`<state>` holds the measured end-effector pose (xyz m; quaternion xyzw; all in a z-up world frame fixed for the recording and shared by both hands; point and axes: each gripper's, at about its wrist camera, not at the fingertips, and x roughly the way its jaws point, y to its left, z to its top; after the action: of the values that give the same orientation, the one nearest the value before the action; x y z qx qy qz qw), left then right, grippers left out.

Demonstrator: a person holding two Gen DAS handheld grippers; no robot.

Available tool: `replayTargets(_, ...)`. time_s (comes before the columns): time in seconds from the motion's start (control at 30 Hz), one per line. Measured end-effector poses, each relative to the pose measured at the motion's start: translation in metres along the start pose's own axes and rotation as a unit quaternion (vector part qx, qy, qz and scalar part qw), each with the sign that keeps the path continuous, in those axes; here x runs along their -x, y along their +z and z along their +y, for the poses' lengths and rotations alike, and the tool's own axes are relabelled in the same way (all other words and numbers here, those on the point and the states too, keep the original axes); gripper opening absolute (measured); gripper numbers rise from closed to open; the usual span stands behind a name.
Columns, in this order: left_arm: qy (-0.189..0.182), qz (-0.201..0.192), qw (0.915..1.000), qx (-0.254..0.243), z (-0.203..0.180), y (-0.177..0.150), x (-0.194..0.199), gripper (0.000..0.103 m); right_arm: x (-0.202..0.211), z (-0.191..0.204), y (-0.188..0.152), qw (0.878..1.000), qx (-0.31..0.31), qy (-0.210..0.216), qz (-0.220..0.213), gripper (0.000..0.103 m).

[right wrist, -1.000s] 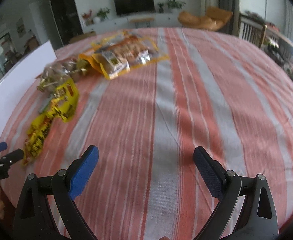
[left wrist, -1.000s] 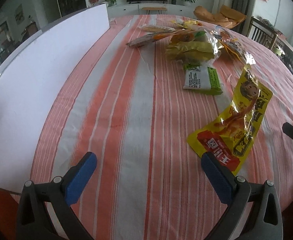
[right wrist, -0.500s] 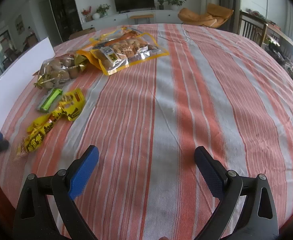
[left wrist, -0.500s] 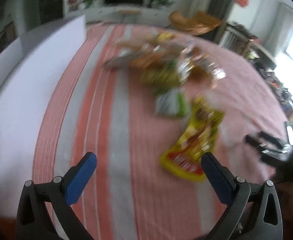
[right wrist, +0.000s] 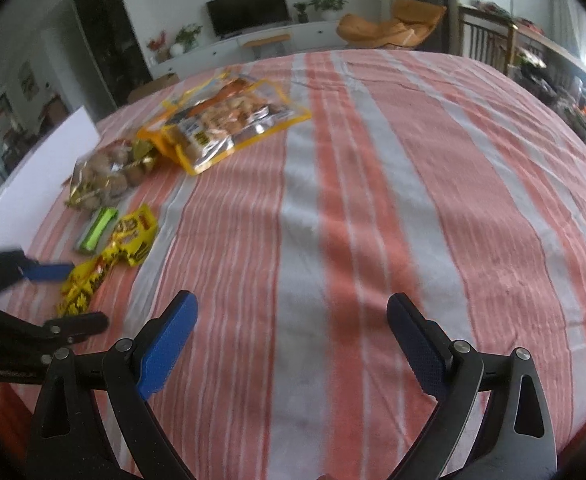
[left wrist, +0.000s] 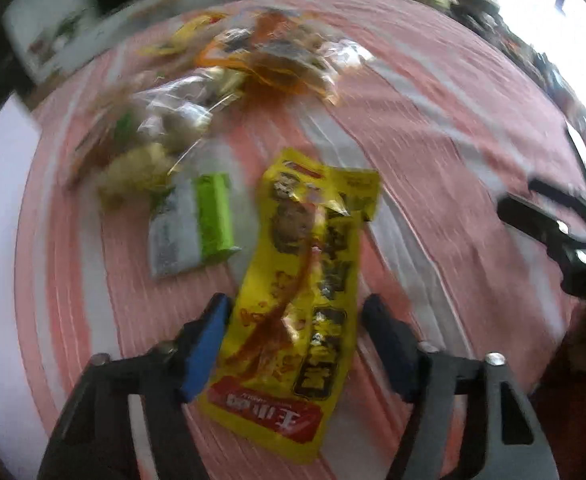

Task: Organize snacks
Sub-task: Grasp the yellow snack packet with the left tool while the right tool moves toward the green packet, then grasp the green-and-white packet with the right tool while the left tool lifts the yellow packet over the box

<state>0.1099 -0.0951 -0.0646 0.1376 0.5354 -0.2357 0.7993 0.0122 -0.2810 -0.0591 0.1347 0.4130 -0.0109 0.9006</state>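
Observation:
A long yellow snack packet (left wrist: 301,296) with a red end lies flat on the striped tablecloth. My left gripper (left wrist: 297,320) is open, its jaws on either side of the packet's near half, not closed on it. The packet also shows in the right wrist view (right wrist: 109,256), with the left gripper (right wrist: 65,296) around its near end. A green and white packet (left wrist: 197,224) lies just left of it. My right gripper (right wrist: 291,320) is open and empty over bare cloth. It shows in the left wrist view (left wrist: 549,216) at the right edge.
A clear bag of brown round snacks (right wrist: 109,172) and a large orange-edged bag of wrapped biscuits (right wrist: 225,120) lie further back. A white board (right wrist: 37,176) lies along the table's left side. The table's near edge runs just below the grippers.
My left gripper has swung right and forward, so the yellow packet now lies between its jaws. The jaws have narrowed. My right gripper has barely moved.

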Motion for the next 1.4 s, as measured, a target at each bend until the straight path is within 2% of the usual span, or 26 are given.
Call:
replayTargets(0.03,-0.012,0.000,0.9998,0.017,0.004,-0.002,0.003,0.056,0.001,-0.004,0.002,1.000,-0.008,0.001,0.000,0.097)
replayTargets(0.07,-0.023,-0.003,0.9993,0.030,0.008,-0.007,0.009,0.050,0.001,-0.007,0.002,1.000,-0.014,0.000,0.000,0.097)
replayTargets(0.13,-0.028,-0.006,0.9987,0.041,0.015,-0.019,0.020,0.045,0.001,-0.012,0.005,1.000,-0.028,0.001,0.003,0.097)
replayTargets(0.23,-0.014,-0.020,0.9976,0.065,0.035,-0.048,0.038,0.043,0.003,-0.019,0.006,0.999,-0.035,-0.004,0.007,0.097)
replayTargets(0.33,0.015,-0.043,0.9919,0.119,0.077,-0.071,0.054,0.043,0.004,-0.020,0.006,0.999,-0.032,-0.005,0.007,0.097)
replayTargets(0.43,-0.004,-0.058,0.9858,0.158,0.105,-0.080,0.058,0.044,0.003,0.000,0.008,1.000,0.003,-0.001,0.021,0.097)
replayTargets(0.47,-0.010,-0.060,0.9848,0.163,0.110,-0.082,0.058,0.046,0.003,0.011,0.011,0.999,0.019,0.012,0.023,0.097)
replayTargets(0.53,0.007,-0.057,0.9861,0.156,0.112,-0.084,0.055,0.048,0.001,0.046,0.021,0.996,0.068,0.055,0.032,0.097)
replayTargets(0.6,0.035,-0.049,0.9881,0.142,0.109,-0.084,0.048,0.053,-0.006,0.086,0.033,0.985,0.130,0.101,0.055,0.097)
replayTargets(0.63,0.048,-0.042,0.9892,0.132,0.107,-0.083,0.045,0.054,-0.017,0.110,0.040,0.974,0.162,0.133,0.085,0.097)
replayTargets(0.7,0.054,-0.035,0.9912,0.116,0.103,-0.083,0.040,0.061,-0.042,0.148,0.052,0.955,0.200,0.171,0.133,0.097)
replayTargets(0.77,0.077,-0.019,0.9923,0.095,0.098,-0.083,0.035,0.069,-0.061,0.177,0.061,0.945,0.242,0.162,0.149,0.097)
replayTargets(0.83,0.099,-0.009,0.9924,0.072,0.095,-0.086,0.031,0.071,-0.085,0.203,0.067,0.932,0.286,0.142,0.172,0.097)
replayTargets(0.87,0.097,-0.013,0.9927,0.071,0.096,-0.088,0.033,0.071,-0.096,0.213,0.068,0.926,0.300,0.133,0.187,0.095)
replayTargets(0.93,0.062,-0.008,0.9939,0.091,0.105,-0.090,0.033,0.058,-0.103,0.220,0.070,0.922,0.312,0.122,0.196,0.091)
replayTargets(0.97,0.053,-0.011,0.9934,0.101,0.109,-0.089,0.036,0.055,-0.103,0.222,0.071,0.921,0.317,0.117,0.195,0.052)
replayTargets(1.0,0.049,-0.019,0.9931,0.105,0.113,-0.089,0.040,0.046,-0.101,0.222,0.072,0.921,0.321,0.111,0.193,0.054)
replayTargets(1.07,0.042,-0.032,0.9923,0.112,0.118,-0.088,0.047,0.045,-0.091,0.215,0.077,0.924,0.308,0.116,0.194,0.054)
replayTargets(1.17,-0.006,-0.064,0.9866,0.150,0.128,-0.088,0.060,0.044,-0.061,0.191,0.082,0.933,0.269,0.146,0.191,0.053)
replayTargets(1.23,-0.033,-0.087,0.9810,0.170,0.130,-0.084,0.069,0.044,-0.040,0.174,0.079,0.939,0.230,0.174,0.186,0.053)
replayTargets(1.4,-0.112,-0.140,0.9590,0.219,0.150,-0.069,0.103,0.045,-0.013,0.133,0.085,0.949,0.144,0.208,0.186,0.053)
